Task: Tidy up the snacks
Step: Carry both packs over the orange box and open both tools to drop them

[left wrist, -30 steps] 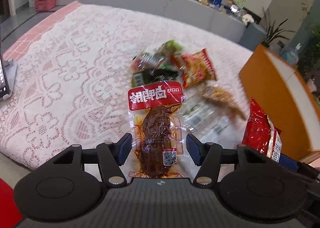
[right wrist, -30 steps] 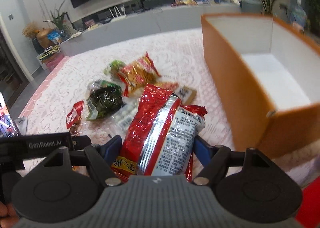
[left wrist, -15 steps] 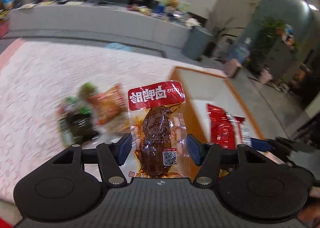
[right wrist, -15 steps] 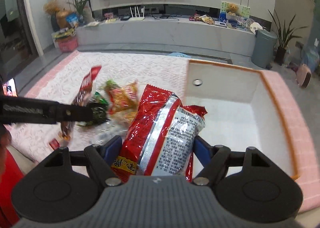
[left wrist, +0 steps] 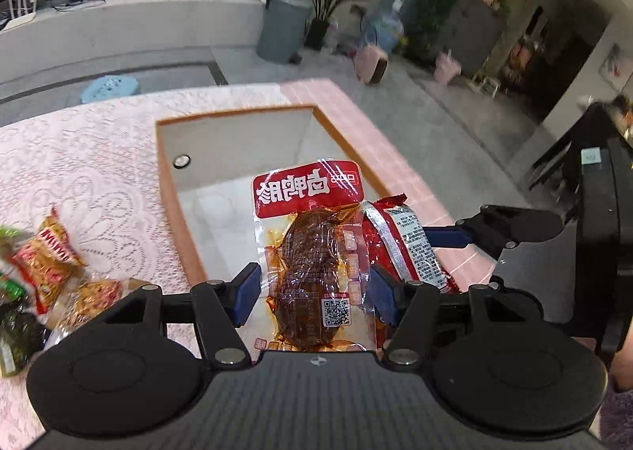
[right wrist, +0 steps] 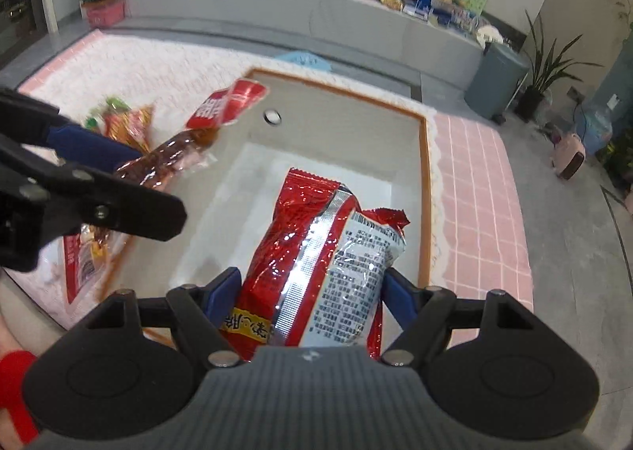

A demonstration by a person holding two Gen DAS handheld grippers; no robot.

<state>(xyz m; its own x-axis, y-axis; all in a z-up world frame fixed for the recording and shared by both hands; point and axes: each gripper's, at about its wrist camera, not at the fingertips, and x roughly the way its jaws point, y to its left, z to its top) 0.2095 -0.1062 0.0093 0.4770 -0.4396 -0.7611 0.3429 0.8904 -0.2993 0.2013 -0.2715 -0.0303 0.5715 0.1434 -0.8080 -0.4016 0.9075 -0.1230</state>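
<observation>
While both snacks hang above it, the orange-rimmed box [right wrist: 424, 189] shows only its bare white floor, with a round hole in the far wall; no packet lies inside. It sits on the lace-covered counter [left wrist: 79, 157]. The left tool [left wrist: 312, 292] is clenched on a clear braised-meat packet [left wrist: 312, 264] with a red header, held upright over the near part of the box. The right tool [right wrist: 312, 297] grips a red foil snack bag [right wrist: 316, 264], its silver seam and printed back turned up, also poised over the box opening. In the left wrist view that red bag sits just beside the meat packet, to its right, with the right tool's blue pad behind it. In the right wrist view the left tool reaches in from the left edge with the meat packet slanting over the box's left rim.

Left of the box, a loose pile of snack packets [left wrist: 51, 268] rests on the lace, an orange-red one and a dark green one among them.

Half a second ago the left tool's view had the box off to the right of its packet; now the box lies straight ahead beneath it. Both grips are unchanged.
</observation>
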